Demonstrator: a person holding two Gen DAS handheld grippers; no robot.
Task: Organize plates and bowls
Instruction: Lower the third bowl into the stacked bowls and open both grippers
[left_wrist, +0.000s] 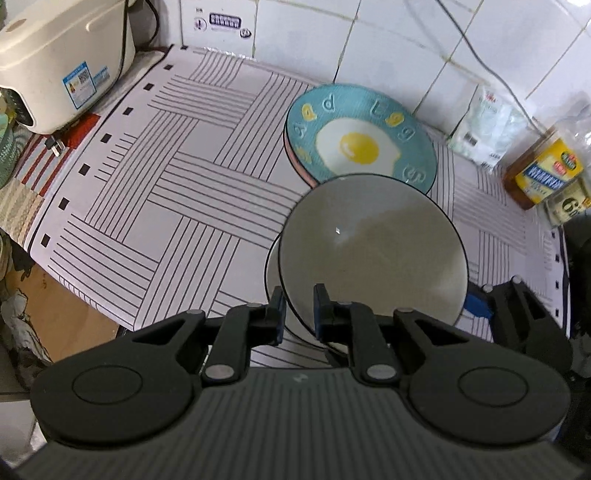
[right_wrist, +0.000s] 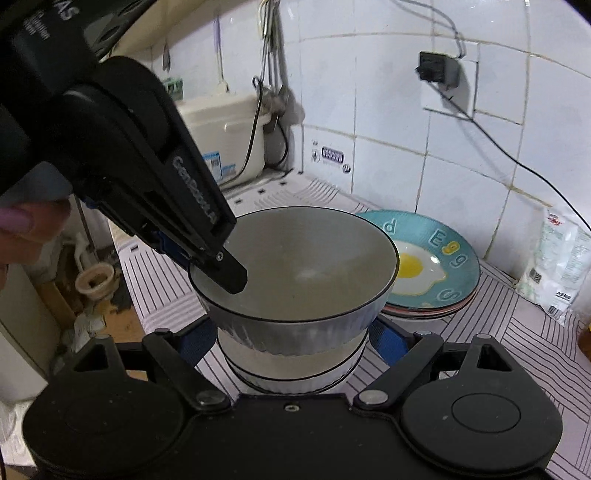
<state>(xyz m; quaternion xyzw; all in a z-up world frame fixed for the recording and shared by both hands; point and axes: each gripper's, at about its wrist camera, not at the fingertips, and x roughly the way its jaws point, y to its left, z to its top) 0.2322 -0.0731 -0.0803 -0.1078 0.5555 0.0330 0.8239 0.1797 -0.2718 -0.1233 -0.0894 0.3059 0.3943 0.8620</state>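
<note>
My left gripper (left_wrist: 299, 310) is shut on the near rim of a grey bowl (left_wrist: 369, 251) with a black edge. This bowl sits tilted over a second, similar bowl (left_wrist: 272, 273), whose rim peeks out on the left. In the right wrist view the left gripper (right_wrist: 221, 269) comes in from the upper left and pinches the upper bowl (right_wrist: 306, 266). My right gripper (right_wrist: 293, 339) stands wide, its blue pads (right_wrist: 388, 339) pressed on both sides of that bowl's lower wall, just above the lower bowl (right_wrist: 295, 384). Behind sits a teal fried-egg plate (left_wrist: 362, 136) atop stacked plates.
A striped mat (left_wrist: 166, 184) covers the counter. A cream rice cooker (left_wrist: 62, 62) stands at the back left. A plastic bag (left_wrist: 484, 125) and a yellow-labelled jar (left_wrist: 543, 170) stand by the tiled wall on the right. The counter's edge drops to the floor (left_wrist: 55, 314) on the left.
</note>
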